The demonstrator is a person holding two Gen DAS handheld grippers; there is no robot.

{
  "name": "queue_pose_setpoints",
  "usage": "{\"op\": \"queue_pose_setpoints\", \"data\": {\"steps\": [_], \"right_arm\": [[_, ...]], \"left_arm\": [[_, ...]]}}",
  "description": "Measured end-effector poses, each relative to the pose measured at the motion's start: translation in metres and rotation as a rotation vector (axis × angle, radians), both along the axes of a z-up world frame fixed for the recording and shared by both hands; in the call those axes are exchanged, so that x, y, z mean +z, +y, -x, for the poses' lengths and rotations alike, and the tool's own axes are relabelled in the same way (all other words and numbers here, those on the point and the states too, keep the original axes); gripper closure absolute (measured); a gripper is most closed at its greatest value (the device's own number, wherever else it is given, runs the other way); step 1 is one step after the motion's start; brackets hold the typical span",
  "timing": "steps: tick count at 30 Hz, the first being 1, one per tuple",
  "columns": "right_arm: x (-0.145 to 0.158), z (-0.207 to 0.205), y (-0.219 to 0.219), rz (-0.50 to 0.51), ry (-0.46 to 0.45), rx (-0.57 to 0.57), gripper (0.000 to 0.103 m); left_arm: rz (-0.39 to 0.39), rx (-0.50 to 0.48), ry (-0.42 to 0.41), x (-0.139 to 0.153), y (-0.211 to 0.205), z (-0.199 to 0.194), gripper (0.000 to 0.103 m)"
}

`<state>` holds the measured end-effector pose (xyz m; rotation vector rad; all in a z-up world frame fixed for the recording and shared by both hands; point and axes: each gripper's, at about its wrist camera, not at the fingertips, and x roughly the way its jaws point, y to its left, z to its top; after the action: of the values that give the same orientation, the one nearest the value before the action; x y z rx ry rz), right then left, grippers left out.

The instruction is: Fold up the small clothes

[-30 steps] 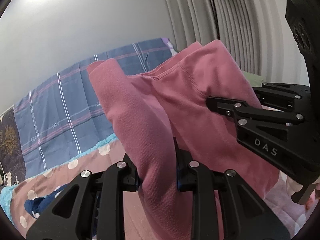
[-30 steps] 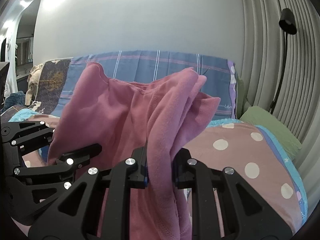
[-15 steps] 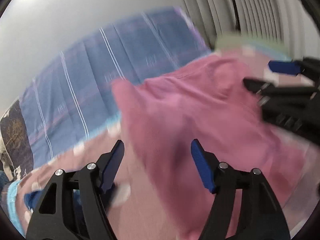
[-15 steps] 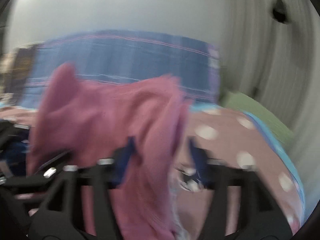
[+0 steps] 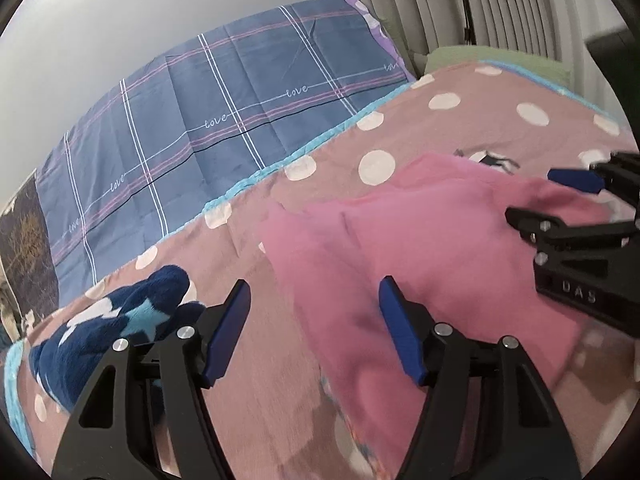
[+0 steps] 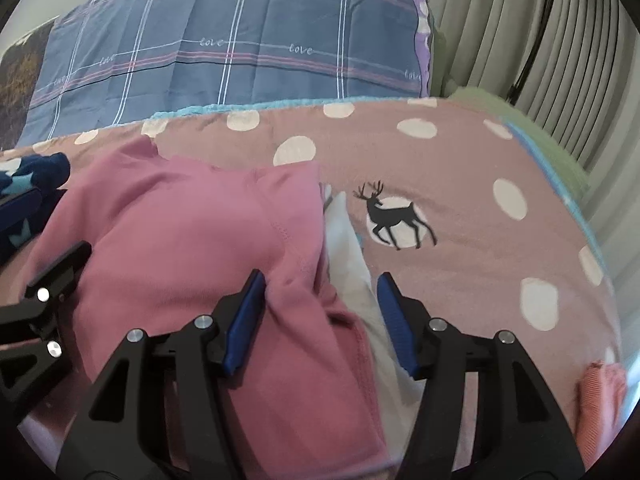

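A dusty-pink bedspread [image 5: 460, 128] with white polka dots and a black deer print [image 6: 394, 216] covers the bed, edged in turquoise; ahead of both grippers a blue plaid cloth [image 5: 224, 120] drapes against the pale wall, and pleated grey curtains [image 6: 560, 48] hang off to the right. A green pillow [image 5: 496, 58] sits at the far right corner.

The pink garment [image 6: 180, 240] lies bunched on the bedspread, its left edge ahead of and right of the left gripper [image 5: 314, 334], its right edge reaching between the spread fingers of the right gripper [image 6: 318, 320]. A second ago both grippers pinched it up in the air; now both are wide apart and grip nothing, and the cloth has dropped flat. Something white [image 6: 352, 256], possibly another garment, pokes out under the pink one's right side. A navy star-patterned fleece [image 5: 120, 320] lies left of the left gripper.
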<state>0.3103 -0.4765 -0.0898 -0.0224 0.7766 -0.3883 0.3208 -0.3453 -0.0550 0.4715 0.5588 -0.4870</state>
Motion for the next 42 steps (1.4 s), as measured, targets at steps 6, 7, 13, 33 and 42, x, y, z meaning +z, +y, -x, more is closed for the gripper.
{"op": "queue_pose_setpoints", "data": {"steps": [6,7,13,33,42], "right_arm": [[0.03,0.053,0.002,-0.096,-0.036,0.039,0.044],[0.037,0.069,0.004,-0.133,-0.048,0.044,0.043],[0.065,0.171,0.029,-0.204,-0.15,0.096,0.028],[0.136,0.407,0.139,-0.016,-0.411,0.088,0.002],[0.129,0.426,0.154,-0.1,-0.386,0.074,0.002]], "left_arm": [[0.108,-0.037,0.024,0.024,0.021,0.044,0.026],[0.129,-0.047,0.027,0.028,0.025,0.055,0.023],[0.176,-0.076,-0.019,0.044,0.051,0.133,0.013],[0.268,0.058,-0.175,0.114,0.168,0.327,0.001],[0.288,0.087,-0.133,0.114,0.211,0.361,0.001]]}}
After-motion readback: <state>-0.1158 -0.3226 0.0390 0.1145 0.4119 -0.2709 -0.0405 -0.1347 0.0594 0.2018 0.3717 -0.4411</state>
